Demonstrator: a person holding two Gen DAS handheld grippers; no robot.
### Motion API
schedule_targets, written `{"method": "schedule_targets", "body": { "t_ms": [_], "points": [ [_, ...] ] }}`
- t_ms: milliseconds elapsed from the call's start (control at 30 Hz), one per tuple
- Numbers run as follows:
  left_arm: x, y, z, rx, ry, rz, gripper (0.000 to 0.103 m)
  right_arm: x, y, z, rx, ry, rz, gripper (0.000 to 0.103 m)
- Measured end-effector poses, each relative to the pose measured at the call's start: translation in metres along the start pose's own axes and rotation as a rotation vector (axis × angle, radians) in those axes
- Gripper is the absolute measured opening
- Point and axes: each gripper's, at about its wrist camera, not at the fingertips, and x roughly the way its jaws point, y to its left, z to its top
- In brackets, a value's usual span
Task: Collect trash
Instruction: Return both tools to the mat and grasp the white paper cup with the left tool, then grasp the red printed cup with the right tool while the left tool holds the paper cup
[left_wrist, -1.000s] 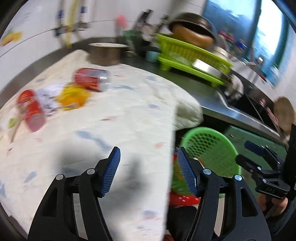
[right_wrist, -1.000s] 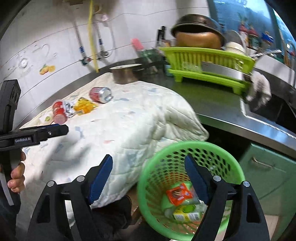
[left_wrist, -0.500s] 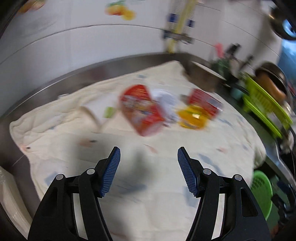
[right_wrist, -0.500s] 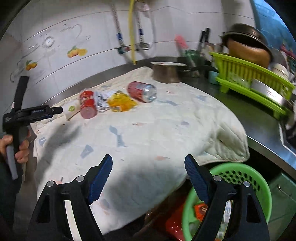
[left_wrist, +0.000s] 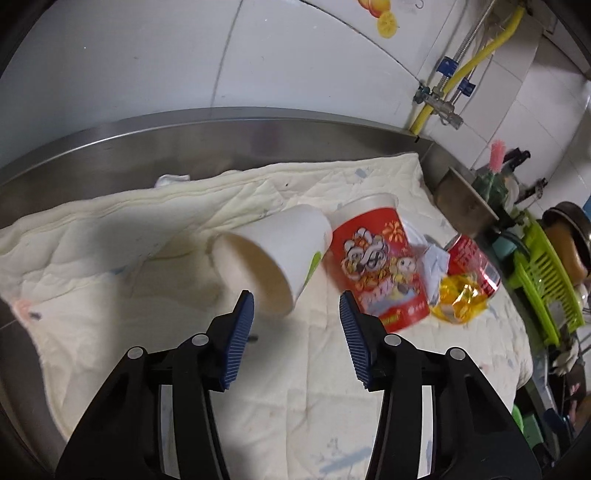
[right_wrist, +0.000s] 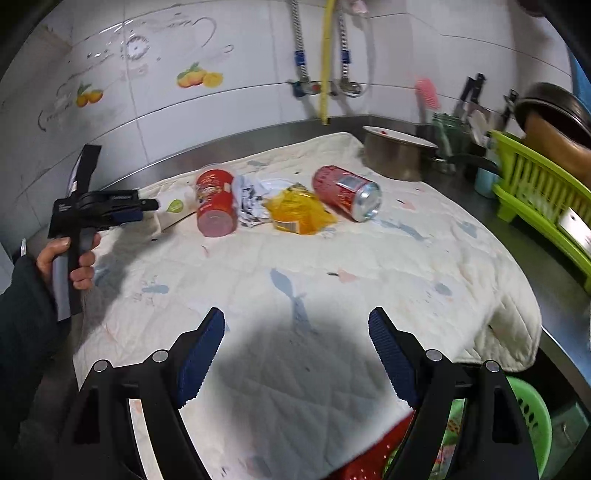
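Note:
A white paper cup (left_wrist: 273, 251) lies on its side on the quilted cloth (left_wrist: 129, 295), mouth towards my left gripper (left_wrist: 295, 306). The left jaws are closing, with the cup's rim just ahead of the fingertips and no pad pressing on it. Right of it lie a red printed cup (left_wrist: 376, 266), crumpled paper (left_wrist: 432, 258), a yellow wrapper (left_wrist: 461, 299) and a red can (left_wrist: 472, 258). My right gripper (right_wrist: 295, 325) hangs open and empty over the cloth's near part, well short of the can (right_wrist: 345, 192) and wrapper (right_wrist: 299, 210). A green basket (right_wrist: 532, 417) sits below the counter edge.
A metal pot (right_wrist: 397, 155) stands behind the cloth, with a green dish rack (right_wrist: 543, 192) to its right. Pipes and a yellow hose (right_wrist: 325, 62) run down the tiled wall. A hand (right_wrist: 74, 254) holds the left gripper at the cloth's left end.
Both views have swung left from the green basket to the trash on the cloth. The left gripper has come up to the white cup and its jaws have narrowed. The right jaws kept their width.

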Motion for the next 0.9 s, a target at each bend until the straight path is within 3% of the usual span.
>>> {"method": "schedule_targets", "body": {
  "t_ms": [100,333,533,900],
  "points": [
    [0.012,0.000,0.005,-0.002,0.008,-0.008,0.047,0.012,0.011,0.011,-0.033,0.001,0.011,0.077],
    [0.033,0.006,0.009,-0.031,0.028,-0.041,0.019,0.036,0.033,0.036,-0.084,0.002,0.050,0.077],
    [0.032,0.014,0.008,-0.052,0.021,-0.076,0.002,0.061,0.059,0.063,-0.124,0.006,0.119,0.075],
    [-0.012,0.034,-0.005,-0.123,-0.027,-0.067,0.001,0.127,0.103,0.104,-0.172,0.045,0.209,0.067]
  ]
}}
